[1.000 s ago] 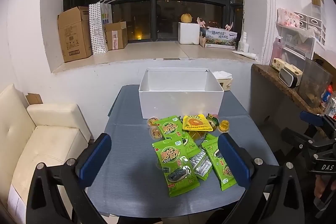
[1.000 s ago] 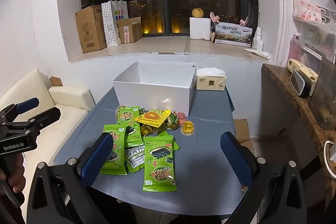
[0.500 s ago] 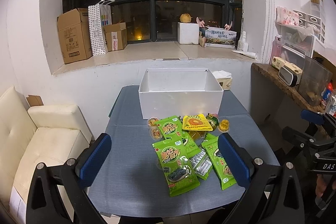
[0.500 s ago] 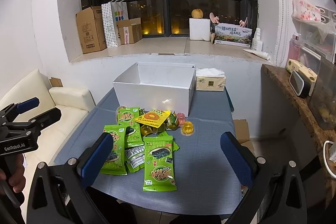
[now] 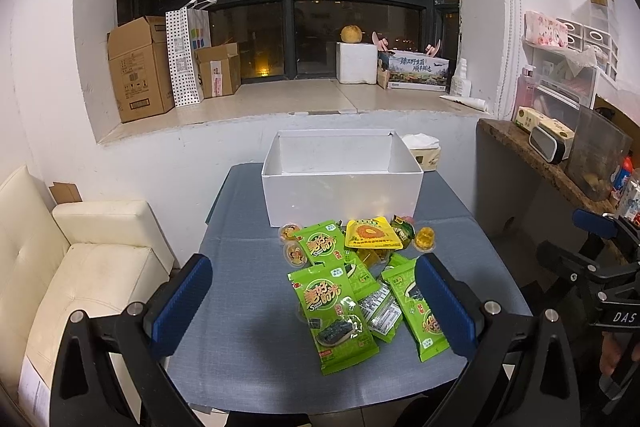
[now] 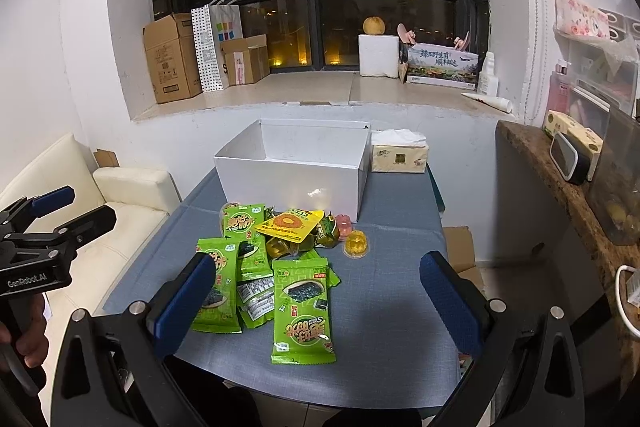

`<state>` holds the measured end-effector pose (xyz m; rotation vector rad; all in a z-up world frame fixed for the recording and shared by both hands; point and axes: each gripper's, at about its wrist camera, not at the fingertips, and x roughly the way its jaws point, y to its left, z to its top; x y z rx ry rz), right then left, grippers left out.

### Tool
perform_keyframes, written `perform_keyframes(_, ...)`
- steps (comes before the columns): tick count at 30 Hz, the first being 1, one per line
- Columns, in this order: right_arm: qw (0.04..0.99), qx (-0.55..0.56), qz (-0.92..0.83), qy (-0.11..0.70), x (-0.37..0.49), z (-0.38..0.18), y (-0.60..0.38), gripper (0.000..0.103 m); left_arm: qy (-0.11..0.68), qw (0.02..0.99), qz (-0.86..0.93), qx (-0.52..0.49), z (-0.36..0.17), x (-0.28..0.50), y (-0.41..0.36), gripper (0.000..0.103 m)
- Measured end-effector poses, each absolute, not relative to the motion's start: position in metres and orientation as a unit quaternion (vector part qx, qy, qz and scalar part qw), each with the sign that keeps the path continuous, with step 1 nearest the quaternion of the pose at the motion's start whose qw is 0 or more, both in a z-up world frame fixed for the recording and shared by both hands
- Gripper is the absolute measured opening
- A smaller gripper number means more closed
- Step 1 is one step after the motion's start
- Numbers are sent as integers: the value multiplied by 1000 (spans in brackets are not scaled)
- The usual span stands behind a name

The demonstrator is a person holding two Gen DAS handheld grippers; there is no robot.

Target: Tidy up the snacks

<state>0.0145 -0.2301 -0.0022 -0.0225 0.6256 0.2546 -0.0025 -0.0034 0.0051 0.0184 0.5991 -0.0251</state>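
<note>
A pile of snacks lies on the blue-grey table (image 5: 248,347): several green seaweed packets (image 5: 330,311) (image 6: 303,311), a yellow packet (image 5: 372,234) (image 6: 290,223) and small jelly cups (image 5: 425,239) (image 6: 356,244). An open white box (image 5: 342,193) (image 6: 292,183) stands behind the pile. My left gripper (image 5: 314,303) is open and empty, held above the table's near edge. My right gripper (image 6: 320,301) is also open and empty, above the near packets. Each gripper shows at the side of the other's view.
A tissue box (image 6: 400,157) stands right of the white box. A cream sofa (image 5: 80,267) is left of the table. A stone counter (image 6: 560,195) with containers runs along the right. Cardboard boxes (image 5: 136,83) sit on the window sill.
Both grippers have barely moved; the views shift very slightly. Nothing on the table has moved.
</note>
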Motion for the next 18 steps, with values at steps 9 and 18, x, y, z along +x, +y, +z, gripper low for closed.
perform_keyframes(9, 943, -10, 125, 307, 13, -2, -232, 103, 295, 955, -15, 8, 6, -2, -3, 103)
perform_keyframes(18, 944, -9, 126, 306, 12, -1, -233, 103, 294, 956, -13, 8, 5, -4, -2, 103)
